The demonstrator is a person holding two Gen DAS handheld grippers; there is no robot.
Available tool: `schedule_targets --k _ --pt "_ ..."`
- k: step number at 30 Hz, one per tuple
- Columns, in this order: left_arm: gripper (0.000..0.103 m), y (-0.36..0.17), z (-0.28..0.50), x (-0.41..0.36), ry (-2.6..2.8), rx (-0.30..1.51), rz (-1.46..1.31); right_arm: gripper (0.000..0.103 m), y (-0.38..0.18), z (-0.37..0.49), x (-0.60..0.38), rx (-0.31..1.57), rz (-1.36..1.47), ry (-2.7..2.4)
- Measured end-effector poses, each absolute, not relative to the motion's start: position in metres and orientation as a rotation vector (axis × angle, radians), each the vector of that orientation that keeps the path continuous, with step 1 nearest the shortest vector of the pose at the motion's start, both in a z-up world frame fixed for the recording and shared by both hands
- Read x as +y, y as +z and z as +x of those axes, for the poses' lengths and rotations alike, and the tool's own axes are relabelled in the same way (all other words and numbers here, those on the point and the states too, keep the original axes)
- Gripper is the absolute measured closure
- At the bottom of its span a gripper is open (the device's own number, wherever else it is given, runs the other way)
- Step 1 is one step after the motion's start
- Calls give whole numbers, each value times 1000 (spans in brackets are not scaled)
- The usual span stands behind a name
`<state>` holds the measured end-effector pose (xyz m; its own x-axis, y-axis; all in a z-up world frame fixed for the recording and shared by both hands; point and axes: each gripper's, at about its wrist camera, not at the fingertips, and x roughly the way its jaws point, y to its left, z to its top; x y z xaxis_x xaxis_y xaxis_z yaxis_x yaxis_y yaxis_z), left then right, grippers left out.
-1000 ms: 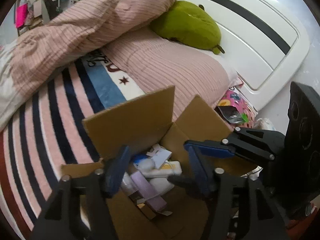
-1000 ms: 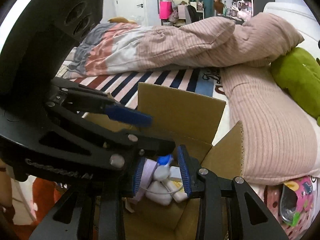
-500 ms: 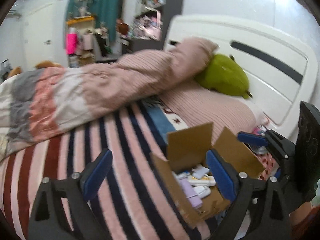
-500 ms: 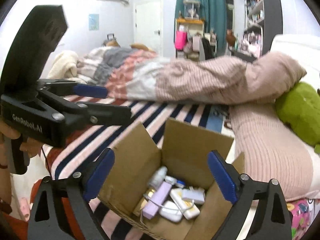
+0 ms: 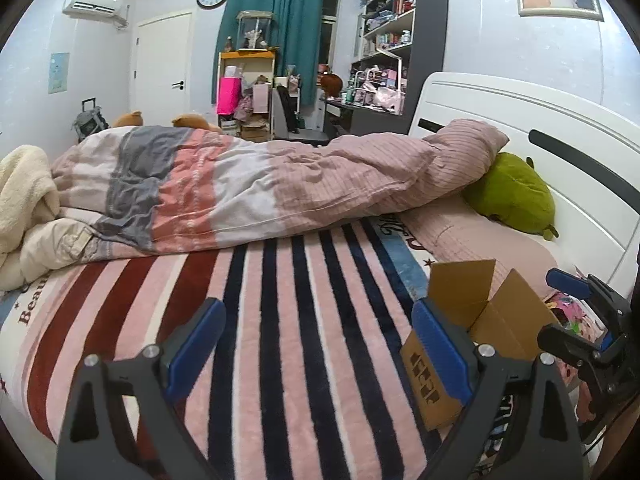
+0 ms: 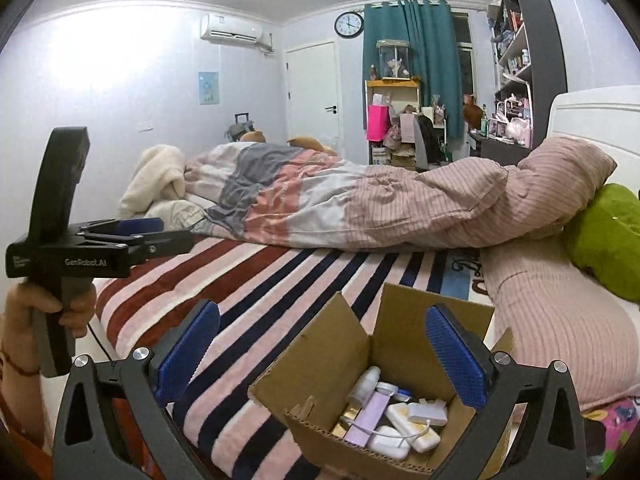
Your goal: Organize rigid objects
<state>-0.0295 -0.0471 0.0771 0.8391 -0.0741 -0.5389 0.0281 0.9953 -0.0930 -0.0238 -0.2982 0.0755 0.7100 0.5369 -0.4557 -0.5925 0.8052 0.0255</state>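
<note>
An open cardboard box [image 6: 352, 368] sits on the striped bed cover near the bed's near edge; it also shows in the left wrist view [image 5: 476, 320]. Inside lie several small items: a lilac stick [image 6: 366, 416], white chargers and cases [image 6: 400, 434], a white bottle [image 6: 366, 384]. My right gripper [image 6: 320, 356] is open and empty, raised above and behind the box. My left gripper [image 5: 316, 348] is open and empty, over the striped cover left of the box. It shows from the side in the right wrist view [image 6: 140, 226]. The right gripper's fingers [image 5: 568, 282] show at the left wrist view's right edge.
A rumpled pink and grey duvet [image 5: 248, 188] lies across the bed. A green plush [image 5: 512, 196] rests by the white headboard [image 5: 560, 152]. A pink pillow [image 6: 552, 312] lies right of the box. Shelves and a desk stand at the far wall.
Both grippers pulled up and back from inside the box and opened wide. The views now look across the bed instead of down into the box.
</note>
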Motion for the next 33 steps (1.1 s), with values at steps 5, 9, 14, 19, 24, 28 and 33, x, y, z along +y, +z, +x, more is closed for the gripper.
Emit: schedule_targets --k 5,9,14,19,24,28,33 --pt "10 75 -32 -43 -31 576 -79 0 71 -25 -293 476 -135 629" --pt "10 74 -32 -43 -23 576 -74 0 70 -25 -291 476 -131 627" --pt "10 74 -31 -43 -16 577 -70 0 70 -24 -292 477 -135 630" --pt "10 74 -31 -41 -14 576 -67 0 69 -23 -290 480 -140 625" --pt "10 73 -29 -38 -6 575 -65 0 68 -23 -289 480 -137 624" --pt "10 74 -29 -38 -9 575 -64 0 68 -23 -288 483 -138 623" --pt "10 73 -29 -38 -7 574 -66 0 68 -23 -289 482 -138 624"
